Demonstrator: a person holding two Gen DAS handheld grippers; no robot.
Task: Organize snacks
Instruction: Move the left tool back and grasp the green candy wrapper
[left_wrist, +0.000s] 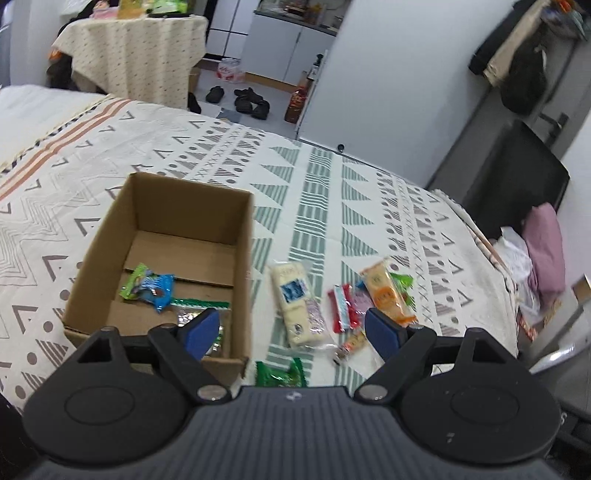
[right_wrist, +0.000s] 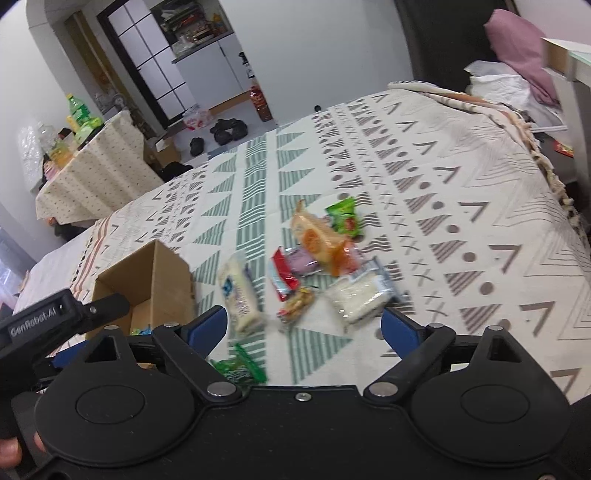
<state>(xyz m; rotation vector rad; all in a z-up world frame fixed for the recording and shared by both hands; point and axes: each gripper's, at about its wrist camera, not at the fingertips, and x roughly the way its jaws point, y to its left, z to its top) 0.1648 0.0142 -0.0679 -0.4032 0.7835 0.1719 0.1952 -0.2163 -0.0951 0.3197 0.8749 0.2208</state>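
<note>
Two views show us the same bed (left_wrist: 332, 177), covered in a cream spread with grey and green triangle patterns.

From the left wrist, our left gripper (left_wrist: 293, 328) hangs over the spread with its blue-padded jaws spread wide and nothing between the pads. An open brown cardboard box (left_wrist: 236, 221) sits below the left finger; inside it lie a blue and green snack packet (left_wrist: 153, 290) and a green-edged clear packet (left_wrist: 201, 308). Just right of the box, on the spread, rests a long pale cracker pack (left_wrist: 295, 302), then a red and white candy wrapper (left_wrist: 343, 308) and an orange biscuit pack (left_wrist: 386, 295). A green sachet (left_wrist: 280, 374) lies nearest the camera, beside the box's near corner.

From the right wrist, our right gripper (right_wrist: 304, 325) is likewise wide apart and empty. The loose snacks lie near the middle of the bed: the pale cracker pack (right_wrist: 240, 295), the red wrapper (right_wrist: 284, 278), the orange pack (right_wrist: 321, 238), a green packet (right_wrist: 345, 216) and a clear bag of white pieces (right_wrist: 360, 299). The cardboard box (right_wrist: 162, 273) stands to their left, with the left gripper's black body (right_wrist: 44, 321) in front of it.
</note>
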